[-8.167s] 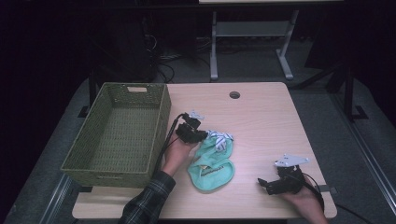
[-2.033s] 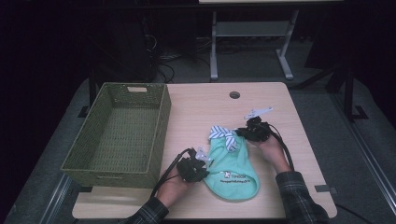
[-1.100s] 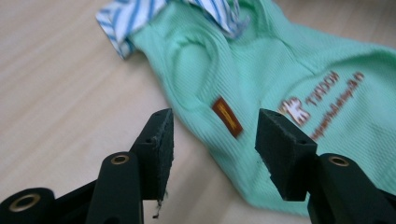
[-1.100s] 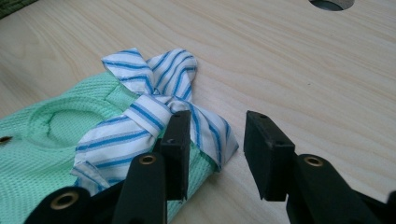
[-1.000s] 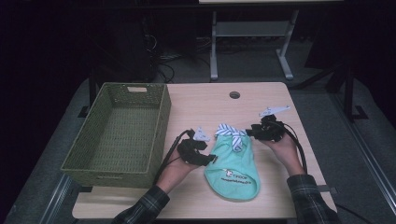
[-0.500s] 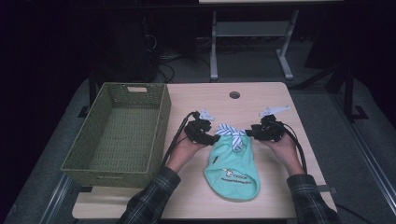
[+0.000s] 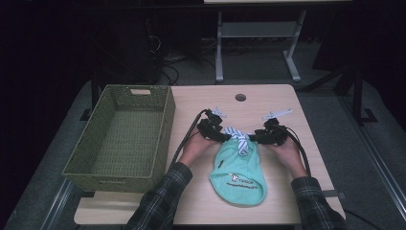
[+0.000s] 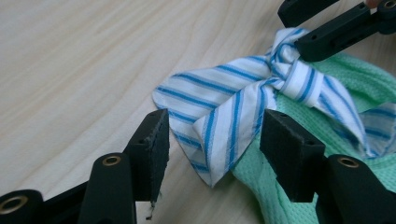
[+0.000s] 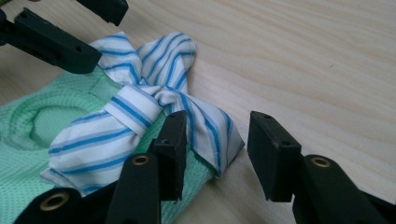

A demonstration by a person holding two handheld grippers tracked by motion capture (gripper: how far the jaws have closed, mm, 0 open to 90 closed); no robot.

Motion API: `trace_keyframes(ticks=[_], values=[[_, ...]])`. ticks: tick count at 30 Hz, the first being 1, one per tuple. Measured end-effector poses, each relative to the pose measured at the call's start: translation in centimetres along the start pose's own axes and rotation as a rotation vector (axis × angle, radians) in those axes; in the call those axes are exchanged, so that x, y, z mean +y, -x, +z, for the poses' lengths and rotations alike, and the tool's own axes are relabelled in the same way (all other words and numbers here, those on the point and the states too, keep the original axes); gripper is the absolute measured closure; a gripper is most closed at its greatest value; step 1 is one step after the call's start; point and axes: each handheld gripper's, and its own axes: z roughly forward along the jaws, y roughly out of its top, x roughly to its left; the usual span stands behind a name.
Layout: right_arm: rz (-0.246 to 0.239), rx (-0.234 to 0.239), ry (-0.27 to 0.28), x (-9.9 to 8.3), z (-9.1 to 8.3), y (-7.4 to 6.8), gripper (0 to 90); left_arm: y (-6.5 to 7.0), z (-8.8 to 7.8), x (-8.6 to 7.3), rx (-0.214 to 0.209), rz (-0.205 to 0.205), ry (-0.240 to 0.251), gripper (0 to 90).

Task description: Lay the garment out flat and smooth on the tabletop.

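Pale wood table (image 7: 268, 103) w/ green basket (image 7: 119, 134), dark room; both hand-held grippers released beside striped bow (image 7: 238, 135).

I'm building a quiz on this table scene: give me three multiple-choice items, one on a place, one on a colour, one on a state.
1. Where is the basket relative to the garment?
A. to its left
B. to its right
C. on top of it

2. What colour are the bow stripes?
A. red
B. blue
C. black

3. How stands the left tool?
A. shut on the basket
B. lying in the basket
C. open around a bow tip

Answers: 1 A, the high view shows it at the table's left; 2 B, blue on white; 3 C, pads stand clear of the cloth.
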Motion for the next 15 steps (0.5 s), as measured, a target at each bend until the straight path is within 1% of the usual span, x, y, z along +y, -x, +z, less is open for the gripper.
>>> trace_keyframes(ticks=[3, 5, 6, 7, 8, 10, 11, 13, 15], values=[[0.007, 0.005, -0.017, -0.17, 0.28, 0.13, 58.2, -0.19, 0.49, -0.2, -0.006, 0.023, -0.028, 44.5], [0.009, 0.012, -0.027, -0.28, 0.46, 0.22, 59.4, -0.32, 0.73, -0.35, -0.013, 0.017, -0.038, 47.8], [0.002, 0.012, -0.033, -0.34, 0.56, 0.27, 60.2, -0.35, 0.86, -0.44, -0.016, 0.011, -0.034, 49.3], [0.003, 0.017, -0.036, -0.39, 0.66, 0.27, 60.9, -0.38, 0.95, -0.5, -0.018, 0.013, -0.04, 51.3], [0.005, 0.02, -0.039, -0.43, 0.72, 0.28, 62.0, -0.47, 0.99, -0.53, -0.019, 0.028, -0.053, 53.1], [0.005, 0.026, -0.041, -0.48, 0.79, 0.29, 65.2, -0.47, 1.06, -0.58, -0.024, 0.033, -0.056, 56.3], [0.005, 0.029, -0.042, -0.48, 0.8, 0.27, 67.0, -0.47, 1.11, -0.6, -0.026, 0.027, -0.047, 57.5], [-0.003, 0.03, -0.044, -0.48, 0.8, 0.21, 71.6, -0.54, 1.1, -0.62, -0.033, 0.03, -0.045, 60.4], [-0.005, 0.034, -0.049, -0.49, 0.8, 0.15, 75.4, -0.57, 1.11, -0.63, -0.042, 0.031, -0.044, 65.8]])
